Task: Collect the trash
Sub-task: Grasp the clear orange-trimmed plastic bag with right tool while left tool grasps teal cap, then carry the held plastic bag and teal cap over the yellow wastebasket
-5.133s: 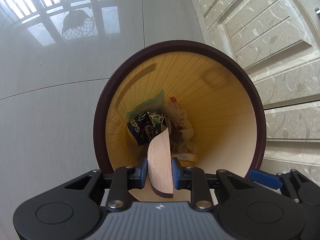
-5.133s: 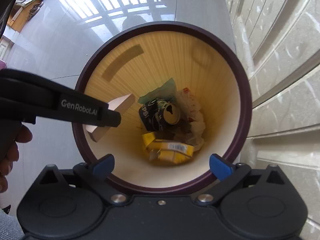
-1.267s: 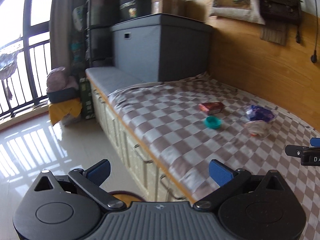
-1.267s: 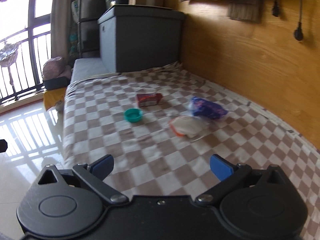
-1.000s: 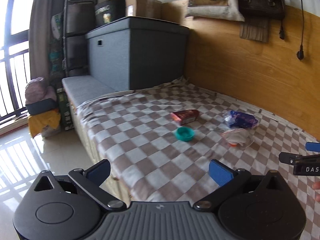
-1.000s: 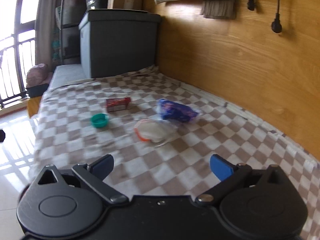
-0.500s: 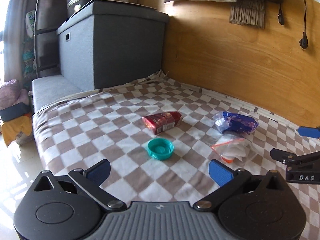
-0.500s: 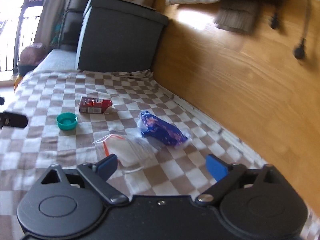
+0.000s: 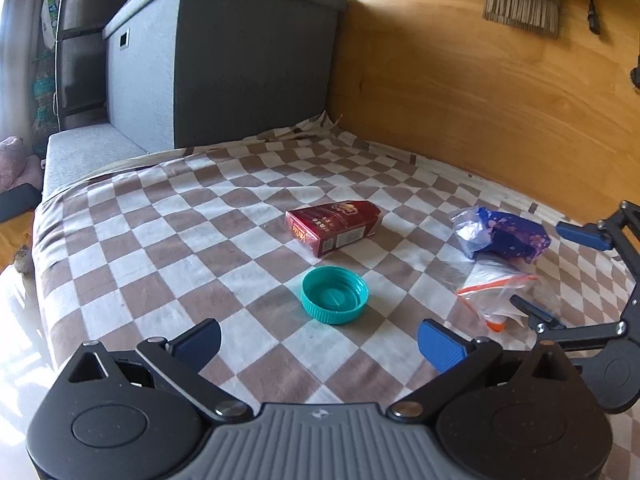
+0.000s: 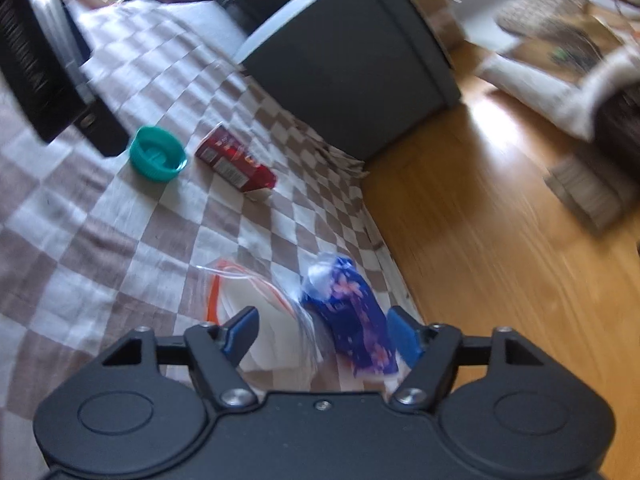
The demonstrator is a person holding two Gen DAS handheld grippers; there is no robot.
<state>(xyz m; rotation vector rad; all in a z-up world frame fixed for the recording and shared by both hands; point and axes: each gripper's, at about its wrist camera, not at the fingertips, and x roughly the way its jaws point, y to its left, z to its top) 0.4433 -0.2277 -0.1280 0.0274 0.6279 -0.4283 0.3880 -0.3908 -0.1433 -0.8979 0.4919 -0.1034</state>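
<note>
Right claw (image 10: 322, 334): jaws just been closing, now half apart, straddling blue flowered wrapper (image 10: 352, 312) and clear zip bag (image 10: 256, 312); pads not yet pressing. Left claw (image 9: 318, 344): wide apart, empty, teal cap (image 9: 334, 294) just ahead, red carton (image 9: 334, 226) farther. Both claws, earlier over bin, now low over checkered bed (image 9: 160, 232); next pickups imminent.

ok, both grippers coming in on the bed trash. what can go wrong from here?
1. The right gripper, whose jaws have just been closing, straddles both the blue floral wrapper and the clear zip bag, which touch. It may pinch only loose film, or drag the second item along.
2. The left gripper is open short of the teal bottle cap; the cap is low and may skid on the checkered sheet.
3. The two grippers work close together and could collide.
</note>
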